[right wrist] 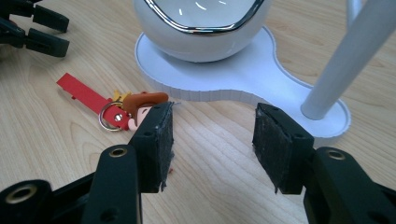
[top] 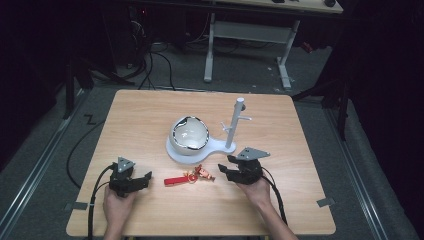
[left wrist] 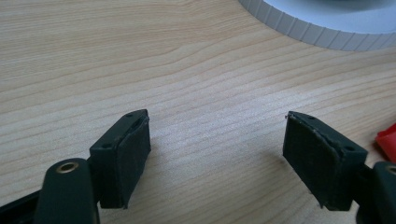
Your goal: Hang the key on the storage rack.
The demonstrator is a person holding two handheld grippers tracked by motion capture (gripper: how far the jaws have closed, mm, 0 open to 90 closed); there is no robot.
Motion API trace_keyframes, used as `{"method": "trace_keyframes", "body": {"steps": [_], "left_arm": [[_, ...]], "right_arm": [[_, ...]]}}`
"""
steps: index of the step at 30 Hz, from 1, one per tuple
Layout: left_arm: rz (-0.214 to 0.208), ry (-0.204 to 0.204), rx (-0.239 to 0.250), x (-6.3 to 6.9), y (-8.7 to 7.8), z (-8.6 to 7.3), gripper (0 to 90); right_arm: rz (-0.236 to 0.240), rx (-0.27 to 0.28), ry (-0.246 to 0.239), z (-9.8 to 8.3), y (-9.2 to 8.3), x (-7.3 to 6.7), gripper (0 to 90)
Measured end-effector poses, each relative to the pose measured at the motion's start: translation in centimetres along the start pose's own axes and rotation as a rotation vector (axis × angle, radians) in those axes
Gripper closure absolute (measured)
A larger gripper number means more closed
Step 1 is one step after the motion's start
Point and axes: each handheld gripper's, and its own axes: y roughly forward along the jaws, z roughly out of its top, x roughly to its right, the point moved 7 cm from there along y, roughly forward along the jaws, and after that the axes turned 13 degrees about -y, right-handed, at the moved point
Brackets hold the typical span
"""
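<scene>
A keychain (top: 192,176) lies on the wooden table (top: 150,125) between my two grippers. It has a red strap (right wrist: 81,93), a metal ring and a small figure in a brown hat (right wrist: 140,100). My right gripper (top: 222,169) sits just right of it and is open. Its pads (right wrist: 154,140) hold nothing, and the figure lies just beyond the left pad. My left gripper (top: 145,179) rests to the left of the strap, open over bare wood (left wrist: 217,149). The strap's red tip (left wrist: 387,140) peeks in at the right edge of the left gripper view.
Behind the keychain stands a white stand: a flat ribbed base (top: 212,146) carrying a glossy white bowl with a chrome rim (top: 190,134) and an upright pole with pegs (top: 235,125). In the right gripper view the pole (right wrist: 345,60) rises close on the right.
</scene>
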Motion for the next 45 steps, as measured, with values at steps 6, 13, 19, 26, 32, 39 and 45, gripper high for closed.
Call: {"method": "trace_keyframes", "body": {"steps": [6,13,19,26,32,39,45], "left_arm": [[0.000,0.000,0.000,0.0,0.0,0.0,23.9],[0.001,0.001,0.000,0.0,0.0,0.0,23.9],[0.000,0.000,0.000,0.0,0.0,0.0,23.9],[0.000,0.000,0.000,0.0,0.0,0.0,23.9],[0.000,0.000,0.000,0.0,0.0,0.0,23.9],[0.000,0.000,0.000,0.0,0.0,0.0,23.9],[0.000,0.000,0.000,0.0,0.0,0.0,23.8]], "right_arm": [[0.026,-0.008,-0.011,0.2,0.5,-0.6,50.3],[0.055,-0.015,-0.025,0.5,1.3,-1.4,50.2],[0.080,-0.026,-0.042,0.6,2.0,-2.3,50.0],[0.102,-0.044,-0.060,0.6,2.9,-3.1,49.9],[0.113,-0.057,-0.066,0.5,3.8,-3.4,49.8],[0.129,-0.079,-0.075,0.2,4.8,-3.9,49.6],[0.137,-0.092,-0.071,-0.1,5.6,-4.1,49.6]]}}
